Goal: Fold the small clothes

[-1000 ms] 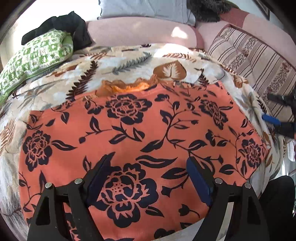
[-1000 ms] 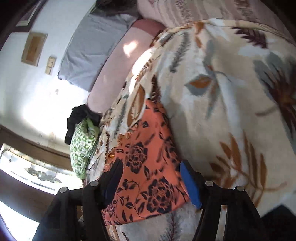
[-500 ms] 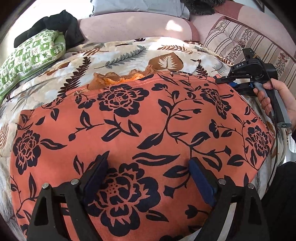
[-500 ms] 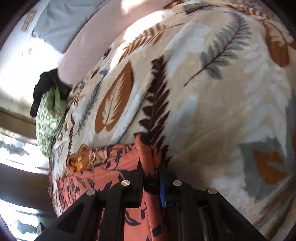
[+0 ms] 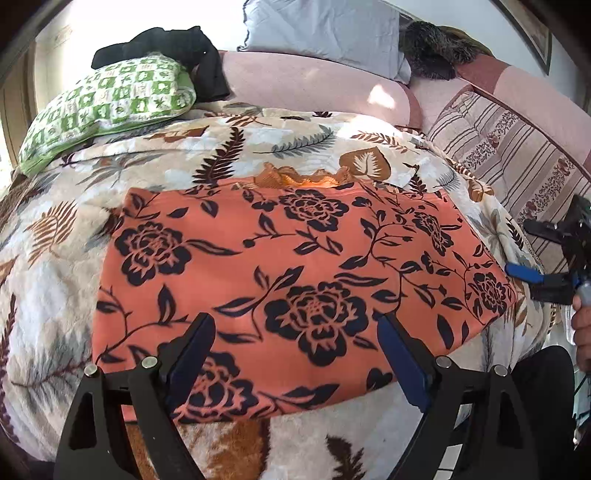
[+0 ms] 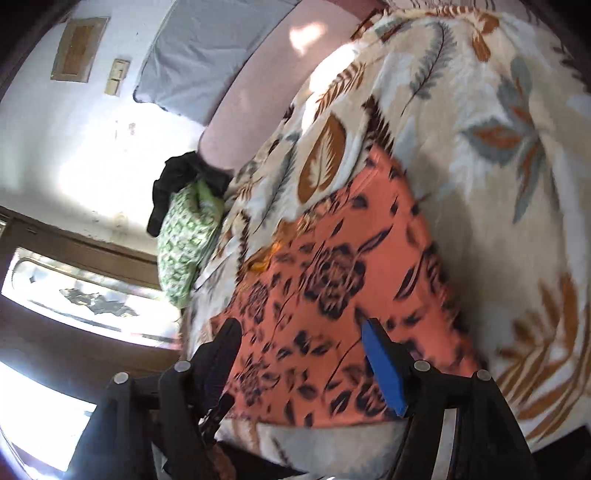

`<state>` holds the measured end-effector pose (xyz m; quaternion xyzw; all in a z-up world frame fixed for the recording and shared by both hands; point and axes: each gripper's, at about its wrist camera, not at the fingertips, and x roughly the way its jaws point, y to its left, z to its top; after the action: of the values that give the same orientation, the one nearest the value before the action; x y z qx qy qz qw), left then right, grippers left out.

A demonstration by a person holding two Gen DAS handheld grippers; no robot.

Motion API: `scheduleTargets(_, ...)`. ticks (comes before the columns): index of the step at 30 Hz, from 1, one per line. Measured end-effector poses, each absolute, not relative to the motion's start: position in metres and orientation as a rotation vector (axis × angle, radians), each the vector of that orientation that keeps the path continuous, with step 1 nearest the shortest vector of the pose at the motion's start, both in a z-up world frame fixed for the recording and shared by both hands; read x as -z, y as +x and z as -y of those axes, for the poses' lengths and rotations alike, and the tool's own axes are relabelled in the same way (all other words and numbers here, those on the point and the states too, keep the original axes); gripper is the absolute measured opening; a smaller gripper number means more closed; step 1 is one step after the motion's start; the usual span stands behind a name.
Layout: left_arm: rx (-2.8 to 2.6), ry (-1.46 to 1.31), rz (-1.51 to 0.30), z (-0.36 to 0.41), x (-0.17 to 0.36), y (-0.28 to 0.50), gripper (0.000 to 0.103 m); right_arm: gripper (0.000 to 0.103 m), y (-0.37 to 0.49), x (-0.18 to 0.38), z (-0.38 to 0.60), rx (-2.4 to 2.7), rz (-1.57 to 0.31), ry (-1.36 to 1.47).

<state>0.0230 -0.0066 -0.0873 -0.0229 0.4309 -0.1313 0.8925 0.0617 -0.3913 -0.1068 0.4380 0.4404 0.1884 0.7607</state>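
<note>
An orange cloth with black flowers (image 5: 295,273) lies flat on the leaf-print blanket (image 5: 221,155), a ruffled orange edge (image 5: 295,177) showing at its far side. My left gripper (image 5: 295,332) is open above the cloth's near edge, holding nothing. My right gripper (image 6: 301,332) is open and empty above the cloth (image 6: 332,288) near its right end. It also shows in the left wrist view (image 5: 532,251), off the cloth's right edge, jaws apart.
A green checked pillow (image 5: 107,103) with a black garment (image 5: 166,44) on it lies at the far left. Pink bolsters (image 5: 314,85), a grey pillow (image 5: 325,29) and a striped cushion (image 5: 509,147) line the back and right.
My right gripper was shut on the cloth's far right edge half a second ago; now it is open and drawn back to the right. My left gripper has pulled back toward the near edge.
</note>
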Motion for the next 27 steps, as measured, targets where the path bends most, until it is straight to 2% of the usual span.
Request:
scheduleTargets(5, 0.230, -0.095, -0.902, -0.019, 0.089, 0.007, 0.090, 0.070, 0.041, 0.170, 0.408, -0.194, -1.028, 1.101)
scheduleTargets(10, 0.201, -0.138, -0.903, -0.034, 0.090, 0.003, 0.090, 0.073, 0.038, 0.132, 0.393, -0.310, -0.942, 1.035)
scheduleTargets(12, 0.201, -0.146, -0.901, -0.035, 0.089, 0.002, 0.090, 0.073, 0.044, 0.135, 0.390, -0.294, -0.953, 1.009)
scheduleTargets(15, 0.203, -0.118, -0.883, -0.036, 0.086, -0.002, 0.090, 0.073, 0.047, 0.165, 0.405, -0.157, -1.063, 1.042)
scheduleTargets(19, 0.178, -0.110, -0.892, -0.041, 0.091, 0.002, 0.090, 0.073, 0.051, 0.133, 0.401, -0.238, -0.989, 0.959)
scheduleTargets(23, 0.166, -0.125, -0.910, -0.043, 0.097, 0.008, 0.090, 0.073, 0.089, 0.118, 0.407, -0.268, -0.990, 0.945)
scheduleTargets(27, 0.157, -0.103, -0.924, -0.043, 0.102, 0.013, 0.090, 0.073, 0.144, 0.131, 0.414, -0.295, -1.053, 1.007)
